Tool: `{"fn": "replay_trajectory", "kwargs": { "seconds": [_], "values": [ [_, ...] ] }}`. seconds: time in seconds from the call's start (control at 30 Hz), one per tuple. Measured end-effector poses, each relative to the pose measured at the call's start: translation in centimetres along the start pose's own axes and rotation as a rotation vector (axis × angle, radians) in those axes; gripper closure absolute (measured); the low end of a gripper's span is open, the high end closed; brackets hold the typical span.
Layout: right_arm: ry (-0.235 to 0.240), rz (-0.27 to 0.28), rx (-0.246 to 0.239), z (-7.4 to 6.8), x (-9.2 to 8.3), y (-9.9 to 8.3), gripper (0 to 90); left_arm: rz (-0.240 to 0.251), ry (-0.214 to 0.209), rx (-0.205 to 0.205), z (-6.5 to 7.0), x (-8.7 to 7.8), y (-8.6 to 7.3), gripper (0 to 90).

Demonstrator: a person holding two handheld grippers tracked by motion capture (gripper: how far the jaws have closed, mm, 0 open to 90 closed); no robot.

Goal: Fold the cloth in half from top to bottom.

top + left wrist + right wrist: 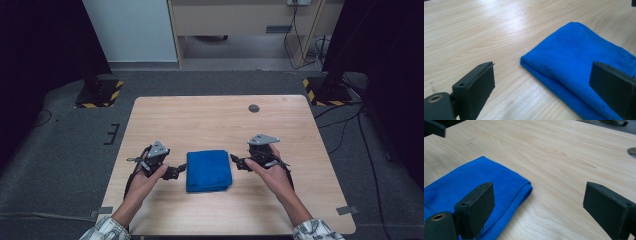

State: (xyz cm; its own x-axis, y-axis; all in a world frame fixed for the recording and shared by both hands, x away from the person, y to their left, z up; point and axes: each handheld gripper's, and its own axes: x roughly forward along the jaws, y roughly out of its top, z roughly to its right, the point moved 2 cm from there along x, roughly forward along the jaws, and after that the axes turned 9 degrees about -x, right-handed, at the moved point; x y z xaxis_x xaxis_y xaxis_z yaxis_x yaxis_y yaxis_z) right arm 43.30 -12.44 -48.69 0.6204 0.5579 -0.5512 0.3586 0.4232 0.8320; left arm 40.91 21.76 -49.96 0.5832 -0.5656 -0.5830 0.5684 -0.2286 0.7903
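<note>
A folded blue cloth [209, 171] lies flat on the wooden table [210, 125], near its front middle. My left gripper [179, 171] sits just left of the cloth, jaws wide apart with nothing between them. In the left gripper view [541, 92] the cloth [579, 65] lies ahead and to the right, its folded corner near the middle. My right gripper [235, 161] hovers at the cloth's right edge, also open and empty. In the right gripper view [537, 207] the cloth [474, 185] lies under the left jaw without touching the pad.
A small round dark hole [254, 108] sits in the table's far right part. Black stands with yellow-striped bases [100, 92] stand on the grey floor beyond the far corners. Cables [345, 125] trail on the floor at the right.
</note>
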Motion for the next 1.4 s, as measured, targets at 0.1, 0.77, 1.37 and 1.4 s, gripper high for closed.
{"fn": "replay_trajectory", "kwargs": {
  "seconds": [0.1, 0.77, 1.37, 1.4],
  "values": [
    [-0.018, -0.007, 0.014, 0.9, -0.2, -0.3, 10.6, -0.001, 0.011, -0.002, -0.6, -0.2, 0.0, 5.8],
    [-0.106, -0.045, 0.1, 5.0, -2.1, -4.0, 10.6, -0.049, 0.078, -0.016, -3.9, -0.5, -1.3, 5.9],
    [-0.117, -0.156, 0.148, 6.9, -2.9, -8.6, 9.2, -0.119, 0.125, -0.044, -5.7, 0.2, -2.5, 6.2],
    [-0.118, -0.16, 0.146, 7.1, -2.9, -8.8, 9.3, -0.122, 0.128, -0.045, -5.7, 0.2, -2.6, 6.2]
  ]
}}
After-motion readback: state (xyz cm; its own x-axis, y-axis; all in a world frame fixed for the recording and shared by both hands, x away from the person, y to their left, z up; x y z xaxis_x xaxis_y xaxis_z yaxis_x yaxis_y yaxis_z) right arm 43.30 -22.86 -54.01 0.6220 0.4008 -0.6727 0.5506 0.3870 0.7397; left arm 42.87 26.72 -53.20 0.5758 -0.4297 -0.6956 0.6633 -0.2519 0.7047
